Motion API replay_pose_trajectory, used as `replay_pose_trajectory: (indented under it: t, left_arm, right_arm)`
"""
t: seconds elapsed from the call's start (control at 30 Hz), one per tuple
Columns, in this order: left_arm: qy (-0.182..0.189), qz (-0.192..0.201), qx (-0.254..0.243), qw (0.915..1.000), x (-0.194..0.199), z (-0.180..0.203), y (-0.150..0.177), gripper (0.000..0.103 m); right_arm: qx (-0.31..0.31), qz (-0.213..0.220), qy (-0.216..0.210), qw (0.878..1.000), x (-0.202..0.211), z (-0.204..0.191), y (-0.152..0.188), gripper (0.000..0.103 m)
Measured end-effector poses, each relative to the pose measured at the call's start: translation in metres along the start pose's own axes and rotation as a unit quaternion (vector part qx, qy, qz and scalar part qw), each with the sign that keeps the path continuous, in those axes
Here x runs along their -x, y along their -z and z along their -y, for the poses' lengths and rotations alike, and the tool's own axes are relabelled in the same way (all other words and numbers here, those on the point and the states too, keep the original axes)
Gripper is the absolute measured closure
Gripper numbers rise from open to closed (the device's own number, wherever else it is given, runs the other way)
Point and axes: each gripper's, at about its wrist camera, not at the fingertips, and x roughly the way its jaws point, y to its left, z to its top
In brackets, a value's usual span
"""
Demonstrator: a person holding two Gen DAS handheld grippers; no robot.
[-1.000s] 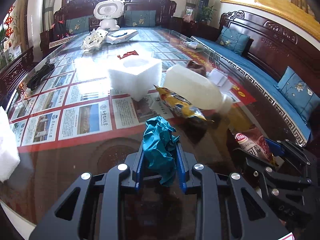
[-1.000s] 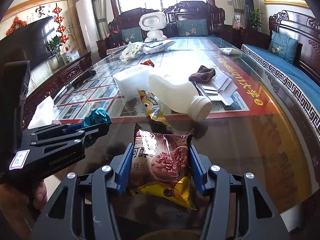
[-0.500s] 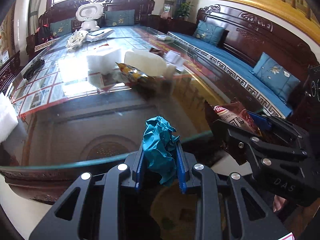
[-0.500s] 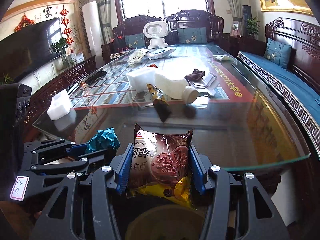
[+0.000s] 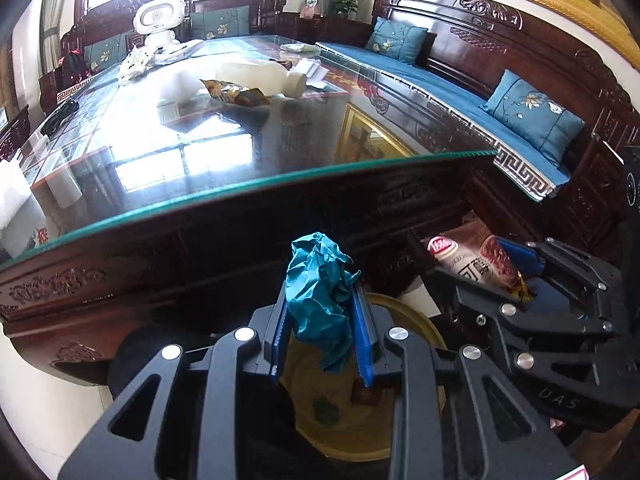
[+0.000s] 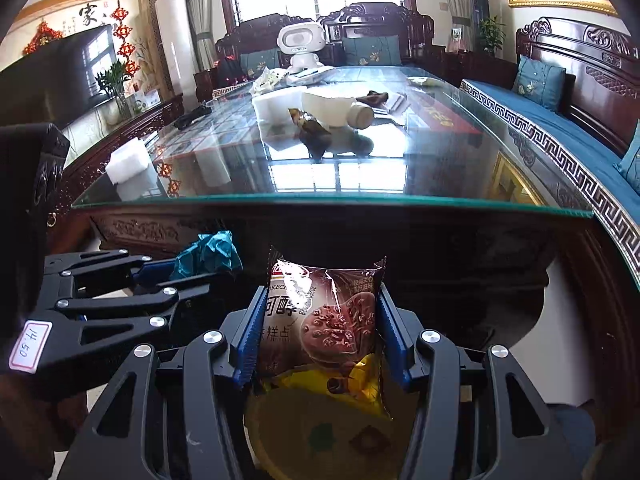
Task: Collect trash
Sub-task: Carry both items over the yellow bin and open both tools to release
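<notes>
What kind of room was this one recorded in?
Most likely a home living room: carved dark-wood sofas with blue cushions surround a long glass-topped table, and a TV stands along one wall.

Quick count: two grippers, the left gripper (image 5: pixel 322 316) pinching one crumpled teal wad (image 5: pixel 318 300) and the right gripper (image 6: pixel 320 320) clamped on one brown snack packet (image 6: pixel 320 316). One yellow bin (image 6: pixel 320 440) sits below them, with what looks like two scraps inside, though it's murky down there. On the glass-topped table (image 6: pixel 360 184): one white bottle (image 6: pixel 332 110), one snack wrapper (image 6: pixel 308 122), two white foam blocks (image 6: pixel 128 160), one little white robot (image 6: pixel 300 46).
</notes>
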Motion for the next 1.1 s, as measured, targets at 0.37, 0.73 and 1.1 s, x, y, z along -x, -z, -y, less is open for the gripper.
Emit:
replay_pose_trajectory:
  t: [0.37, 0.73, 1.1]
  left_arm:
    - [0.009, -0.014, -0.012, 0.9998, 0.001, 0.021, 0.03, 0.074]
    - [0.014, -0.032, -0.009, 0.9993, -0.008, 0.029, 0.043, 0.074]
    - [0.03, -0.049, -0.009, 0.9983, -0.019, 0.035, 0.043, 0.074]
  right_arm:
    - [-0.008, -0.008, 0.012, 1.0, 0.009, 0.003, 0.028, 0.052]
    - [-0.021, -0.034, 0.013, 0.999, 0.004, 0.011, 0.049, 0.041]
    - [-0.041, -0.01, 0.023, 0.999, 0.013, 0.024, 0.044, 0.041]
